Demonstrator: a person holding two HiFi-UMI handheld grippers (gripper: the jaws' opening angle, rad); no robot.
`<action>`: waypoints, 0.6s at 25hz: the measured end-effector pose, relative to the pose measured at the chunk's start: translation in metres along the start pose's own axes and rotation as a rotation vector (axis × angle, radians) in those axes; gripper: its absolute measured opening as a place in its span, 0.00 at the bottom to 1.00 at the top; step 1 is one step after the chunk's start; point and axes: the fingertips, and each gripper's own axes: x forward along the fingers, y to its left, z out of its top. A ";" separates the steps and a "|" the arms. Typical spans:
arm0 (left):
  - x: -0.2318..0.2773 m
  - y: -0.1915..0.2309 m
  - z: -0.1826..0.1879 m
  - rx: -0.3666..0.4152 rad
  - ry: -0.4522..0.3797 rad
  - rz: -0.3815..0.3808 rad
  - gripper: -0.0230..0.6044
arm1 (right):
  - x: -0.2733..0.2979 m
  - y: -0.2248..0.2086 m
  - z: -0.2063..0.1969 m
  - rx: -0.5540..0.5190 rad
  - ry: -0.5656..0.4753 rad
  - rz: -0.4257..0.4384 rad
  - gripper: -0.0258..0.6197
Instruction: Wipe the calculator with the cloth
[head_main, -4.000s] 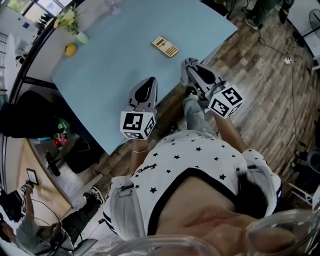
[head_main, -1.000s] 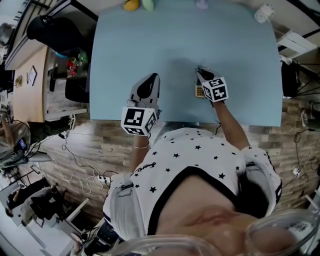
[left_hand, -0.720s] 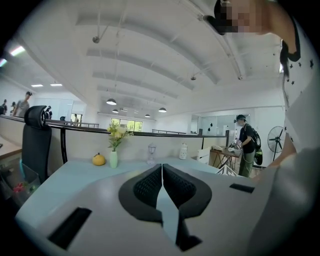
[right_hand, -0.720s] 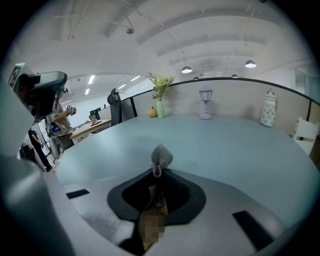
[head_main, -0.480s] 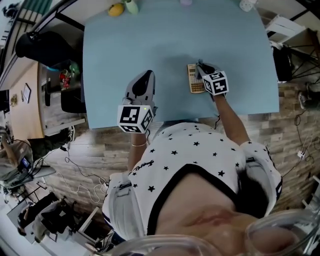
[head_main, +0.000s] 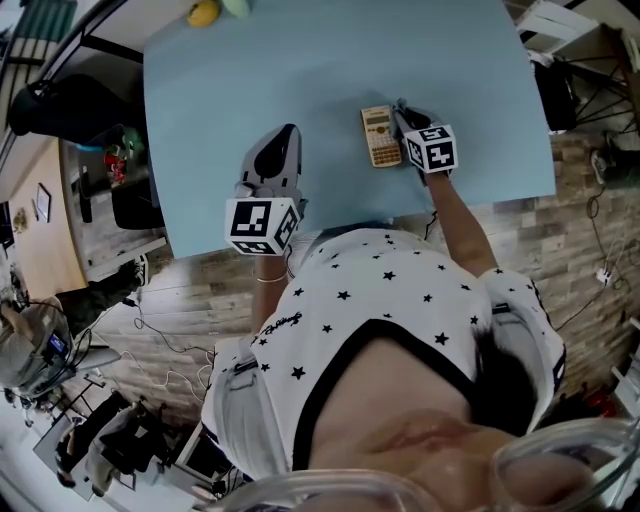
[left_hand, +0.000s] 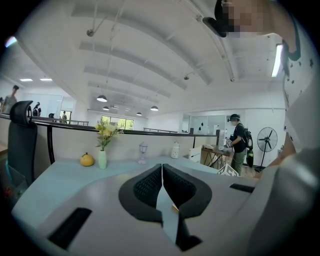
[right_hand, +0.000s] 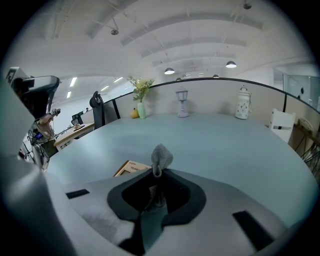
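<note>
A pale blue counter (head_main: 250, 80) carries a vase (left_hand: 102, 159) of yellow flowers, a yellow fruit (left_hand: 87, 160) beside it, and a small lantern (left_hand: 143, 152) along its far edge. Beyond, a person (left_hand: 238, 142) stands near a fan (left_hand: 263, 145).

Showing only one corner of the calculator (right_hand: 131, 167) past the body of the right gripper (right_hand: 156, 173) in the right gripper view. Leaving just a grey tuft of the cloth (right_hand: 161, 156) sticking out above the closed jaws. Cropping the yellow fruit (head_main: 203, 12) at the head view's top edge. Rendering the calculator's keys too small for reading.
</note>
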 end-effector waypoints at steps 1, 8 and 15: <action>0.000 0.001 0.000 0.000 -0.001 -0.002 0.09 | 0.000 0.001 0.000 -0.001 0.001 -0.002 0.11; -0.003 0.006 0.001 -0.006 -0.007 0.005 0.09 | -0.003 0.004 0.008 0.001 -0.022 0.000 0.11; -0.007 0.009 0.002 -0.007 -0.016 0.015 0.09 | 0.000 0.051 0.023 -0.087 -0.057 0.106 0.11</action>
